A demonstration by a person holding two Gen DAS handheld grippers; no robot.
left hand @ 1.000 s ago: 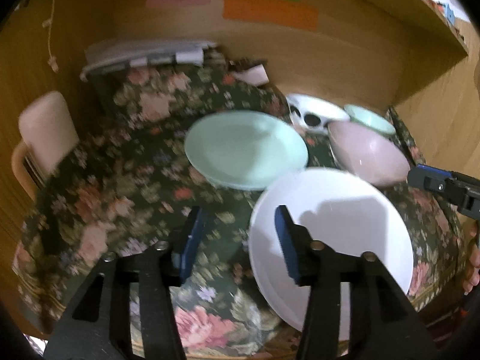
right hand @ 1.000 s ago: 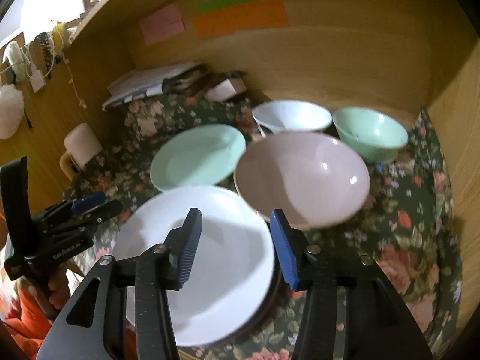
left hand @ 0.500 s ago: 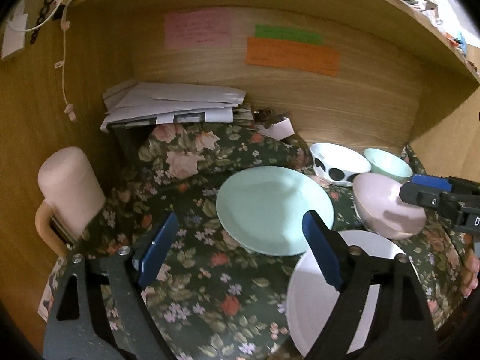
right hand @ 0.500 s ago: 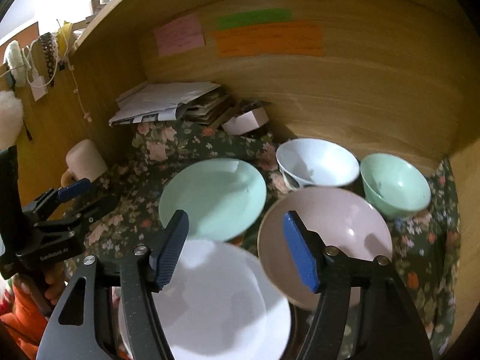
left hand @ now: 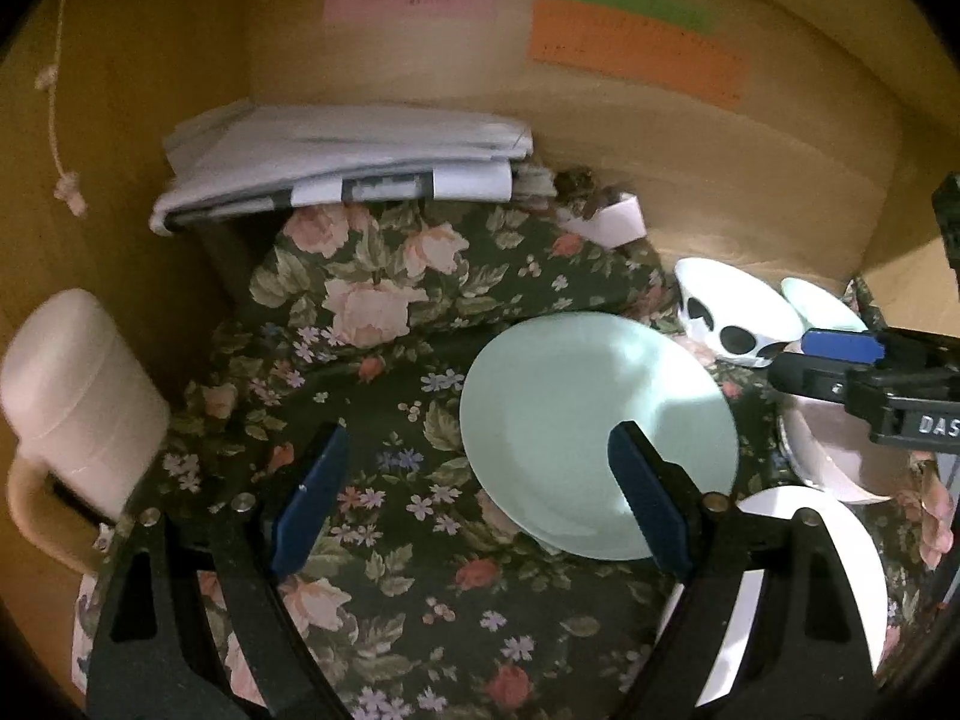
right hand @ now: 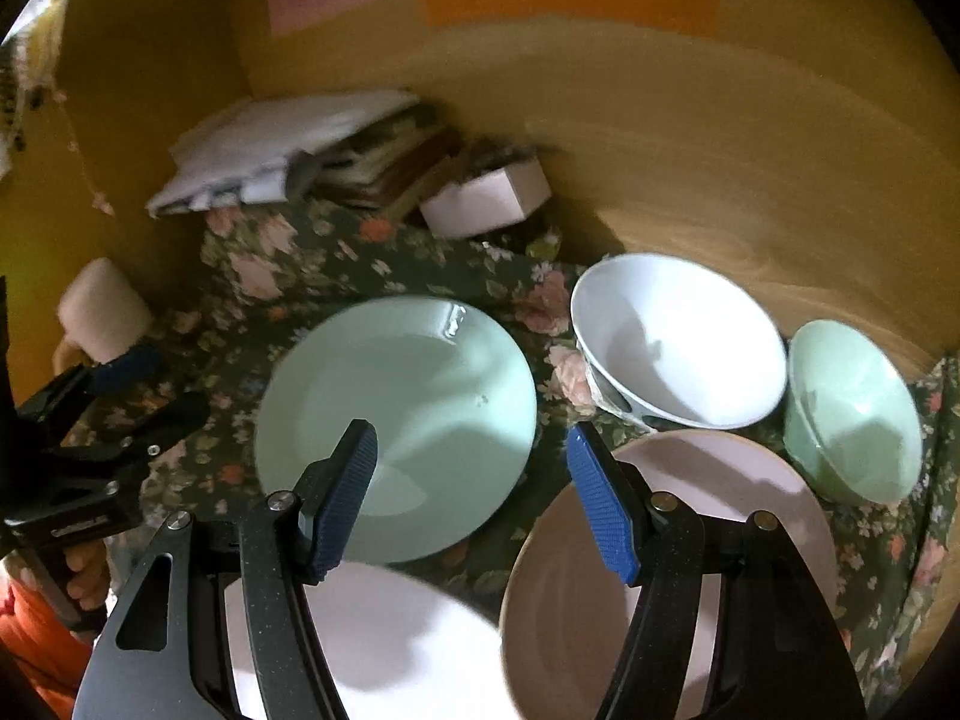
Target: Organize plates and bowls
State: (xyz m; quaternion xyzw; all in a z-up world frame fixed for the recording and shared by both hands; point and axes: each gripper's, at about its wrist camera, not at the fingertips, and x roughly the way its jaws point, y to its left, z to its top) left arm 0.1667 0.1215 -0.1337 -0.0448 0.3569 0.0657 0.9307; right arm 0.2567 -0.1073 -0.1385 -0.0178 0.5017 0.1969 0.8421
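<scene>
A mint green plate lies mid-cloth. A white plate lies nearest, a pink bowl to its right. A white bowl with black spots outside and a small mint bowl stand by the back wall. My left gripper is open and empty above the cloth, left of the green plate. My right gripper is open and empty above the gap between green plate and pink bowl; it also shows in the left wrist view.
A floral cloth covers the desk in a wooden alcove. A pink mug stands at the left wall. A paper stack and a small white box sit at the back. Sticky notes hang on the back wall.
Both grippers opened wider and drew back from the white plate, then came forward again. The left gripper swung left over the cloth. No dish moved.
</scene>
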